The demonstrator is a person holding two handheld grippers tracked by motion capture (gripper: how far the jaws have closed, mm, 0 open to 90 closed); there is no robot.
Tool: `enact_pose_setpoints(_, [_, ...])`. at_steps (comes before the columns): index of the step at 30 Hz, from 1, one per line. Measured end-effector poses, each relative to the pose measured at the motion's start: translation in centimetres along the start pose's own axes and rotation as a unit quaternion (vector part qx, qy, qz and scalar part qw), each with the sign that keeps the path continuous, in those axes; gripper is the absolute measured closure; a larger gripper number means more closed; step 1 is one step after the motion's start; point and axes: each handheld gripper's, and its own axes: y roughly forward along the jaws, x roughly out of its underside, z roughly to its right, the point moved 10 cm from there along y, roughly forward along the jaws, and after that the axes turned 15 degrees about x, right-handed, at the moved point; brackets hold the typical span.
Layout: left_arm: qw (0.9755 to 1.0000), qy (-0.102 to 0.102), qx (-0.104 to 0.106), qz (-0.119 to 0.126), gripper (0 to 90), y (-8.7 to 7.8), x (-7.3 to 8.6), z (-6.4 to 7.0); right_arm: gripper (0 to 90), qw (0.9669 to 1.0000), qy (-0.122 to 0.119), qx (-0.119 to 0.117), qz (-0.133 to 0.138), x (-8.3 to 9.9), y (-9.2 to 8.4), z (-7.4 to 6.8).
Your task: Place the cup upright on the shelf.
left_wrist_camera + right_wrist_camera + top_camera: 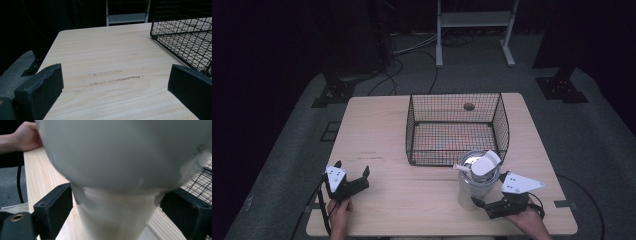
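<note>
A tall white cup (pixel 472 192) with a shiny metal inside and a white flap at its rim stands just in front of the black wire basket (pixel 457 131). My right gripper (pixel 482 206) comes at it from the front right. In the right gripper view my right gripper (pixel 116 206) has a jaw pressed against each side of the cup's (pixel 115 220) narrow lower part, while its wide upper body looms overhead. My left gripper (pixel 352 169) rests open on the table's front left. In its own view my left gripper (pixel 115 82) has only bare wood between its jaws.
The basket's near corner (pixel 180 37) lies ahead and to the right of the left gripper. The wooden table (pixel 377 125) has a round hole (pixel 469 106) behind the basket. A metal stand (pixel 474 20) and floor cables lie beyond the far edge.
</note>
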Motion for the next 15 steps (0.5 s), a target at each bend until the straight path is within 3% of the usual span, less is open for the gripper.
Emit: enact_pose_setpoints(15, [1.0000, 0.000, 0.000, 0.000, 0.0, 0.0, 0.0, 0.0, 7.1, 0.9998, -0.001, 0.004, 0.020, -0.4, 1.2, -0.3])
